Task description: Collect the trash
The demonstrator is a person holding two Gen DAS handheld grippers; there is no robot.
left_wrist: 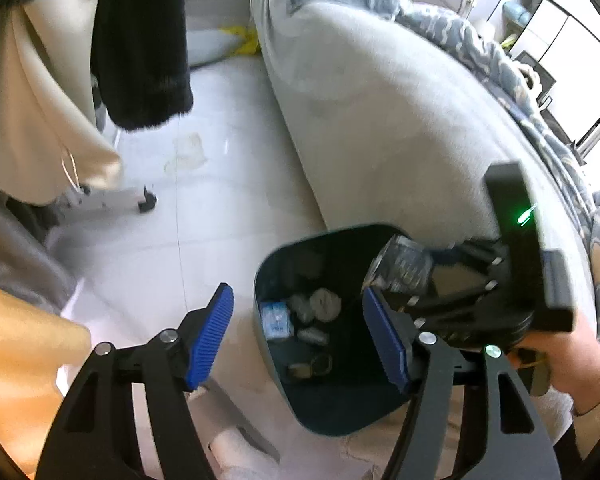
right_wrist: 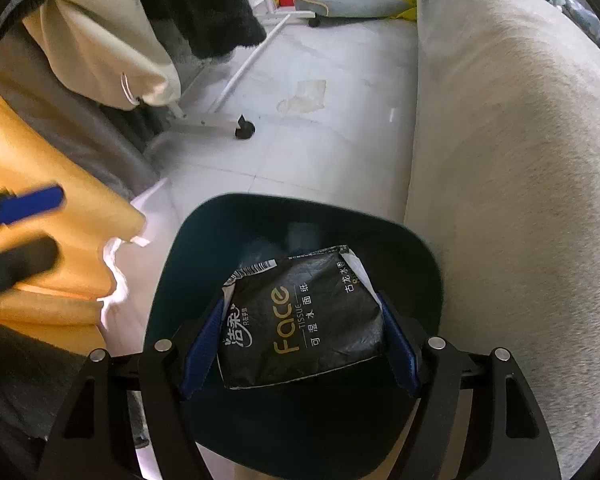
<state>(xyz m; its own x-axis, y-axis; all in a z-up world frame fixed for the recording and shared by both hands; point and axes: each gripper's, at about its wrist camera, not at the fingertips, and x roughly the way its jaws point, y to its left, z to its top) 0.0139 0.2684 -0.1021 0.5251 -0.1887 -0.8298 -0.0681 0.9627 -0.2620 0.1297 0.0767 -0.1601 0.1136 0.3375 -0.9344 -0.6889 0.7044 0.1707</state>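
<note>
I hold my right gripper (right_wrist: 300, 344) clamped on a crumpled black plastic facial-tissue packet (right_wrist: 304, 320), its blue pads pressing both short sides. The packet hangs directly over the open mouth of the dark teal plastic waste bin (right_wrist: 204, 224), which stands on the pale tiled floor (right_wrist: 320, 152) tight against the grey fabric sofa (right_wrist: 520, 180). From my left wrist view I see the same packet (left_wrist: 404, 268) poised at the bin's (left_wrist: 268, 280) far rim, not yet released.

My left gripper (left_wrist: 300, 336) is empty, its blue ribbed fingers (left_wrist: 212, 332) spread apart with nothing between them, hovering above the bin's near side.

Inside the bin some trash already lies at the bottom: a small light-blue packet (left_wrist: 277, 321), a few grey crumpled wads (left_wrist: 318, 304) and some darker bits I cannot make out. So I judge the job well under way, with this packet the piece in hand; it only needs letting go.

What remains, as far as I can see: a flattened, clear yellowish wrapper (right_wrist: 306, 96) lies on the tiles farther out, near the white wheeled frame (right_wrist: 220, 124) of the clothes rack, and a small white scrap (right_wrist: 392, 114) sits close to the sofa's base. A torn white bit of paper or plastic (right_wrist: 116, 276) by the orange cloth (right_wrist: 40, 208) might also be litter, though I cannot tell.
</note>
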